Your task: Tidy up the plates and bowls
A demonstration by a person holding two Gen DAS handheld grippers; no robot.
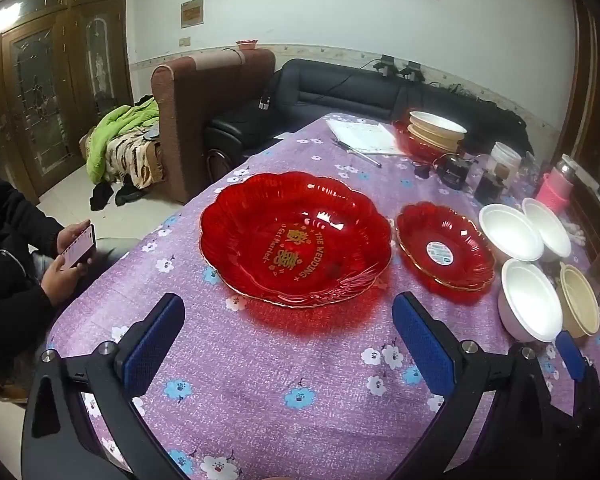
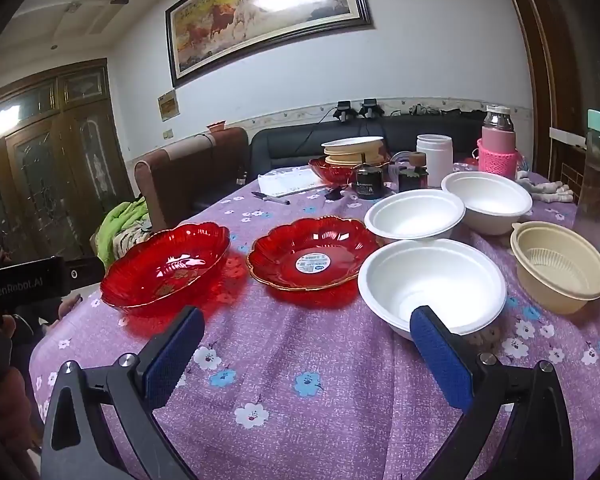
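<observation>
A large red scalloped plate (image 1: 296, 240) (image 2: 166, 266) lies on the purple flowered tablecloth, just ahead of my open left gripper (image 1: 288, 340). To its right sits a smaller red plate (image 1: 444, 246) (image 2: 314, 254) with a round sticker. Three white bowls (image 1: 530, 300) (image 2: 432, 284) and one beige bowl (image 1: 580, 300) (image 2: 560, 266) stand further right. My right gripper (image 2: 308, 344) is open and holds nothing; its right finger (image 2: 440, 352) is just in front of the nearest white bowl. The right gripper's blue pad (image 1: 570, 354) shows at the left wrist view's right edge.
At the far end a stack of bowls rests on another red plate (image 1: 434, 134) (image 2: 352, 156), beside papers and a pen (image 1: 360, 140). Jars, a white tub (image 2: 434, 156) and a pink-sleeved bottle (image 2: 498, 148) crowd the back right. A seated person holds a phone (image 1: 78, 246) at the left.
</observation>
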